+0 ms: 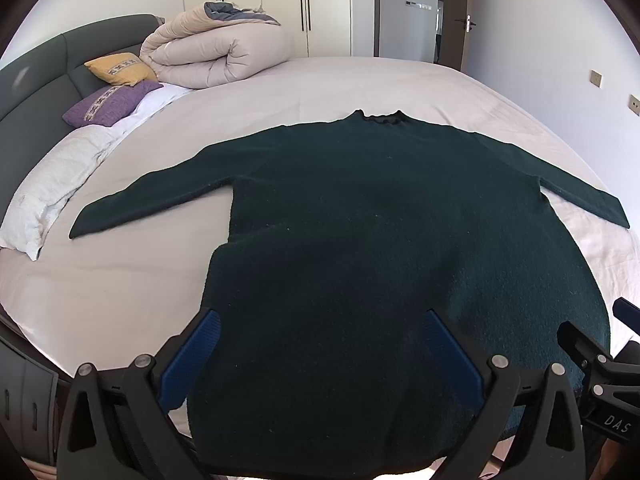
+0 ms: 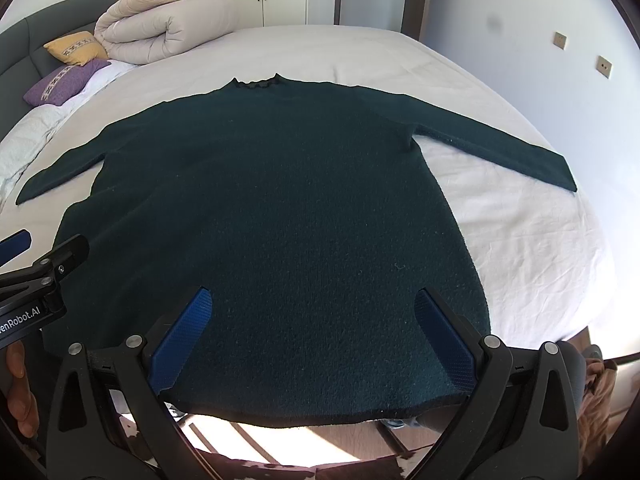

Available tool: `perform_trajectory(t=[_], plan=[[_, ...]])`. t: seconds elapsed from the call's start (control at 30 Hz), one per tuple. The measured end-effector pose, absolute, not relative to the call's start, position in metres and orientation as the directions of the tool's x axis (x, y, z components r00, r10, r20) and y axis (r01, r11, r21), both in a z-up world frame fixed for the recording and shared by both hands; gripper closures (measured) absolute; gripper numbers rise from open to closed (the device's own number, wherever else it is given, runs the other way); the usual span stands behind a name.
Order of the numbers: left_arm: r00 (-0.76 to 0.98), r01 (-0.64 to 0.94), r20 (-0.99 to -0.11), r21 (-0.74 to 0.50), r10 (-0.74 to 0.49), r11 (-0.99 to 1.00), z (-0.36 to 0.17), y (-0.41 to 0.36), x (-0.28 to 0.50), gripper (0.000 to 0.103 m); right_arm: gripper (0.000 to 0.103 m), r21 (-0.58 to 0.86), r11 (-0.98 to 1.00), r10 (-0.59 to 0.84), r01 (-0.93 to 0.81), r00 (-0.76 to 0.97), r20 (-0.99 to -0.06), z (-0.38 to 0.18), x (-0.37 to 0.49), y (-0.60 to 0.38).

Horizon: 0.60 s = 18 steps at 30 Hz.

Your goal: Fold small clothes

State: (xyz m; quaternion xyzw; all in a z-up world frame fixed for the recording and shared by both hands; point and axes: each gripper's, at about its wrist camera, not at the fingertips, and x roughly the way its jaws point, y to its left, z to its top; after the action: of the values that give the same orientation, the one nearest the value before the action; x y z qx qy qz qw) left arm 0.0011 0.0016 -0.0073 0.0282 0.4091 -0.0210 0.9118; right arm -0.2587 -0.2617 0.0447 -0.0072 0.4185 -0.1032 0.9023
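Note:
A dark green knitted sweater [image 1: 360,216] [image 2: 280,184] lies flat on the bed, collar far from me, both sleeves spread out to the sides, hem at the near edge. My left gripper [image 1: 322,320] hovers over the lower left part of the body, jaws wide open with blue pads [image 1: 192,356] apart and nothing between them. My right gripper [image 2: 312,300] hangs above the lower right part near the hem, also open and empty. Each gripper shows at the other view's edge: the right gripper [image 1: 600,364] and the left gripper [image 2: 44,264].
The bed [image 2: 520,240] has a pale sheet. A folded beige duvet [image 1: 216,52], a yellow cushion [image 1: 120,68], a purple cushion [image 1: 108,104] and a white pillow [image 1: 48,192] sit by the dark headboard at left. Wardrobes and a door stand behind.

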Motion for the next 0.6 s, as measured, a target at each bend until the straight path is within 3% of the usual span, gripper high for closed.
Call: perform_trajectory(t=[0.6], plan=[[0.659,0.063,-0.752,0.028,-0.021,0.998,-0.0123,-0.0012,0.0027,0.000,0.000,-0.102,0.978,-0.194,0.181,0.627,-0.755,0.0435,-0.2588,-0.2609]])
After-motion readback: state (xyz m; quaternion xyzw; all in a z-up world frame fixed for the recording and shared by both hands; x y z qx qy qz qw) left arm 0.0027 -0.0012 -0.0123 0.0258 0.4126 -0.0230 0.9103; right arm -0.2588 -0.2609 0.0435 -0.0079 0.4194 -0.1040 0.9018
